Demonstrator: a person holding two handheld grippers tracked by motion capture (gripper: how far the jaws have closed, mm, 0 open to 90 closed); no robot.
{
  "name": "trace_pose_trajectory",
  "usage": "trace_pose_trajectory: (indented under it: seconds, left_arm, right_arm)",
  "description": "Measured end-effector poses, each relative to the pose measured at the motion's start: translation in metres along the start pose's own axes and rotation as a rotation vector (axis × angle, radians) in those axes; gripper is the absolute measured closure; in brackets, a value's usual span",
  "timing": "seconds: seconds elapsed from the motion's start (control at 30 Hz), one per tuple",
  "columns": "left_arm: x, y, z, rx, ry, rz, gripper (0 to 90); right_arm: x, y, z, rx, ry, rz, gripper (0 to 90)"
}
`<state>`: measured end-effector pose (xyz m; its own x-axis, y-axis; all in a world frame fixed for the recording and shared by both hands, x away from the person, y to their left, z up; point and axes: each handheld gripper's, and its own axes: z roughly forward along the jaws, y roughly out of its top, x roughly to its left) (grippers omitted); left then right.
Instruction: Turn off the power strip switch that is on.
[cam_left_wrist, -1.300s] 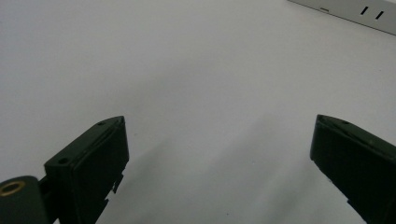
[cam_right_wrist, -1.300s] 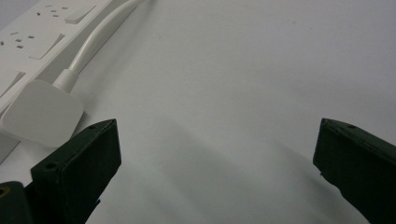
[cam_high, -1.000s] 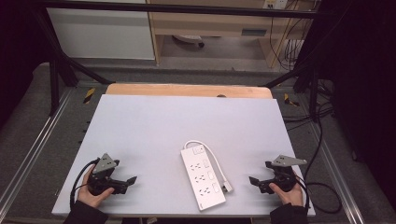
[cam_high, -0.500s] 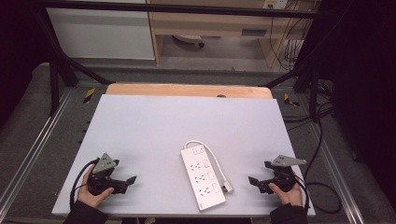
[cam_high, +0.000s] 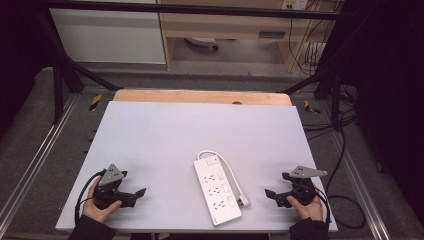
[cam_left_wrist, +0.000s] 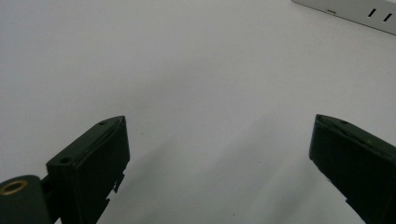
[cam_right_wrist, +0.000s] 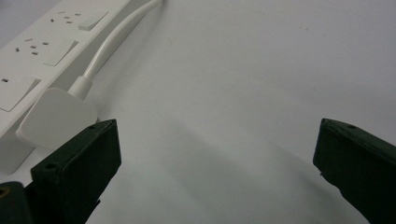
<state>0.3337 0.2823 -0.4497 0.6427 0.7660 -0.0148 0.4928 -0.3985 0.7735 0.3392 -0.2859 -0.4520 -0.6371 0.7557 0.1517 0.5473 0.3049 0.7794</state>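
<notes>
I count one power strip (cam_high: 217, 189), one plug (cam_right_wrist: 57, 116) on one cord (cam_high: 227, 167), and two grippers. The strip is white, with three sockets and switches; its long axis runs away from me, tilted slightly left. It lies flat between the left gripper (cam_high: 141, 192) and right gripper (cam_high: 268, 192), apart from both. I see both sets of jaws spread wide, holding nothing; the plug sits just beyond the right gripper's left jaw.

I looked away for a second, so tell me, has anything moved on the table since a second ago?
Nothing visibly changed. The left gripper and right gripper rest open at the table's near corners, holding nothing, and the white power strip with its plug lies between them as before.
</notes>
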Motion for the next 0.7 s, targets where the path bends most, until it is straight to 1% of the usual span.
trace_pose_trajectory:
  seconds: [0.1, 0.53, 0.7]
  left_arm:
    - [0.0, 0.0, 0.0, 0.001, -0.001, 0.001, 4.8]
    - [0.0, 0.001, 0.0, 0.0, 0.008, 0.0, 5.1]
    - [0.001, 0.001, 0.0, -0.003, 0.01, -0.003, 5.2]
  right_arm:
    - [0.001, 0.001, 0.0, -0.003, 0.002, 0.002, 1.3]
    - [0.009, 0.008, 0.005, 0.002, 0.017, -0.026, 1.2]
    - [0.013, 0.01, 0.007, 0.004, 0.019, -0.031, 1.2]
